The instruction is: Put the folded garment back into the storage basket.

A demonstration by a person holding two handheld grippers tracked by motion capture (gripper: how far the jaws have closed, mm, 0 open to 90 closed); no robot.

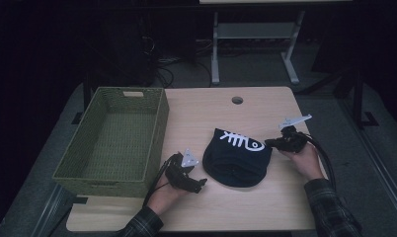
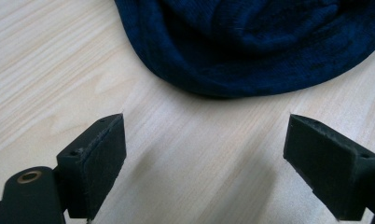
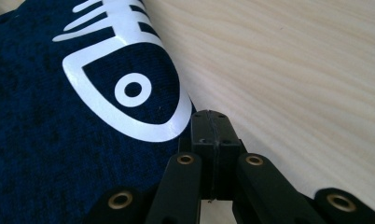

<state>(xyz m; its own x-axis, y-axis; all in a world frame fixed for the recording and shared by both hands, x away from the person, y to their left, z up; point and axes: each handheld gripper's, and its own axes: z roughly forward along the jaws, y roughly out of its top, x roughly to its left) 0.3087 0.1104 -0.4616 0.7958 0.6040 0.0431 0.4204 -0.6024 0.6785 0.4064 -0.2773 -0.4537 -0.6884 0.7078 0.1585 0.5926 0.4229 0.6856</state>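
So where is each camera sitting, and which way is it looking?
High view: above the person's side, looking forward and down on the table, the green basket and the folded dark cloth; both forearms, the left gripper and the right gripper show.
Left gripper view: rides the left gripper, low over the wood, facing the cloth's rounded edge; its jaws stand wide apart.
Right gripper view: rides the right gripper, jaws together at the cloth's edge beside the white fish-skeleton print.
All three share the cloth and the table.

1. No words, brand names or numbers can be read anywhere.
2. One sign is seen: a white fish-skeleton graphic (image 3: 125, 84), printed on the dark blue garment (image 1: 238, 160); no lettering is carried by it.
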